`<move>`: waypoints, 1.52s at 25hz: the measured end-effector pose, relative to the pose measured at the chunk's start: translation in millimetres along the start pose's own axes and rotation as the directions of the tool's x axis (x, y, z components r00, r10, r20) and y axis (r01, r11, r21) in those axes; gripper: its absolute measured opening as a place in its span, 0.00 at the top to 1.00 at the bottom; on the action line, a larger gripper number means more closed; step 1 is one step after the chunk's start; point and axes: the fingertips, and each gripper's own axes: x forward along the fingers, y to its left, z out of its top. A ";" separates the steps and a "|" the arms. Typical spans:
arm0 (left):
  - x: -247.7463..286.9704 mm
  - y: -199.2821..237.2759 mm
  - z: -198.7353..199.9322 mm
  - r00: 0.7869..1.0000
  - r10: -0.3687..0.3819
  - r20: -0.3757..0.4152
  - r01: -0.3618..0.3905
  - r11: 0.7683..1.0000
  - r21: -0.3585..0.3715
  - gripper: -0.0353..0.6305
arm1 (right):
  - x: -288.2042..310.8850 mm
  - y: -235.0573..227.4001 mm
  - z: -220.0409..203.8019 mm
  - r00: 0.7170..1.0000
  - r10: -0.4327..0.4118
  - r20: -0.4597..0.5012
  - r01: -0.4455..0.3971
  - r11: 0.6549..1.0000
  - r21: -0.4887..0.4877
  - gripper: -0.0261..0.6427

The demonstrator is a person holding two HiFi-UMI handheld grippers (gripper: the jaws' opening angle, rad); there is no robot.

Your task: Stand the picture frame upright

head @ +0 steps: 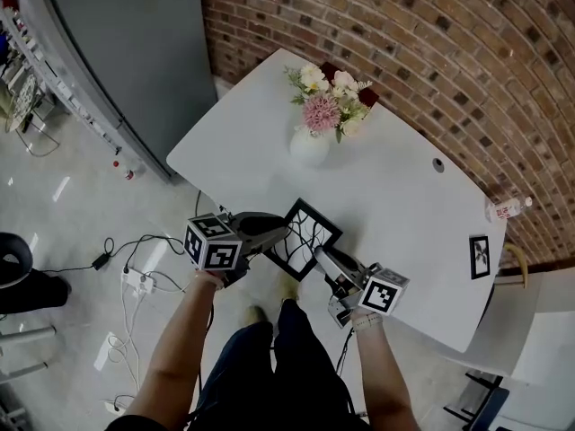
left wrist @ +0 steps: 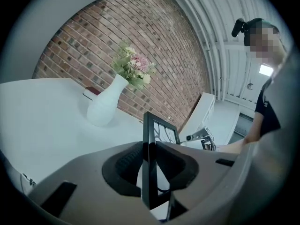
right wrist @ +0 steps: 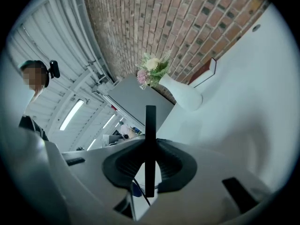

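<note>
**Picture frame held at two edges, near rim of worktop**

Position: The picture frame point(head: 306, 237) sits at the near rim of the white worktop point(head: 409, 200), directly in front of the person and well apart from the vase of flowers point(head: 311, 142) at the far side. In the head view its glass faces largely upward and it is turned corner-on, like a diamond. Whether its lower corner rests on the worktop cannot be told.

Tool state: The left tool point(head: 280, 233) is clenched on the frame's left edge. The right tool point(head: 322, 257) is clenched on its near right edge. In each gripper view the frame stands edge-on between the pads, with both pads against it.

Governing relation: The frame lies between the two tools, and both hands are equally near. Its plane runs along each tool's jaws.

Likely requirement: Raise both wrists together to tip the top edge up. Then set the bottom edge on the worktop, further in from the rim.
</note>
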 end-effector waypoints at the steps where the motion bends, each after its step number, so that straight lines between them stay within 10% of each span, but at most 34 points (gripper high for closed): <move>1: 1.4 5.1 4.4 1.000 0.010 0.007 -0.010 1.000 0.000 0.80 | 4.7 -2.5 5.9 1.000 0.005 -0.012 -0.005 1.000 -0.015 0.85; 31: 37.7 101.2 50.0 0.958 0.278 0.063 -0.285 0.949 0.136 0.80 | 81.7 -83.6 82.7 0.979 0.058 -0.196 -0.127 0.924 -0.360 0.84; 38: 46.5 115.4 54.9 0.950 0.306 0.067 -0.313 0.934 0.171 0.80 | 92.4 -92.6 99.2 0.972 0.013 -0.234 -0.132 0.855 -0.502 0.84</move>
